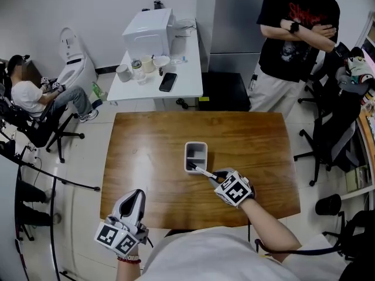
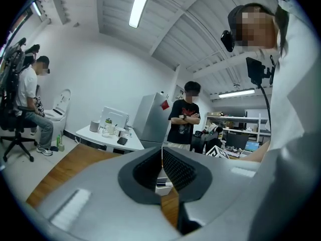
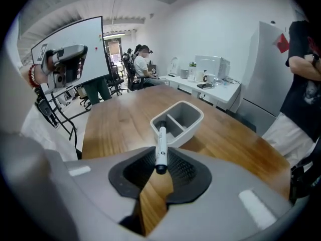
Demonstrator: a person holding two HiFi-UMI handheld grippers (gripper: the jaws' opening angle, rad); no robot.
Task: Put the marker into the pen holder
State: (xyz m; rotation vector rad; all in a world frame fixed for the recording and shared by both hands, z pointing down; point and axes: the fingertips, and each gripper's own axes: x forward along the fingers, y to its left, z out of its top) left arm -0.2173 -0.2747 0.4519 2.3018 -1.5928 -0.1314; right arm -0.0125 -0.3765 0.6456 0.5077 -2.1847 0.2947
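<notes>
The marker, white with a black cap, slants from my right gripper down to the grey two-compartment pen holder in the middle of the wooden table. In the right gripper view the marker lies between the pads, its back end gripped and its far end over the near compartment of the holder; that gripper is shut on it. My left gripper hovers by the table's front edge, left of the holder. Its jaws are shut with nothing in them.
A white side table beyond the far edge carries a white box, cups and a phone. A person stands at the far right, another sits at the left. Office chairs stand to the right.
</notes>
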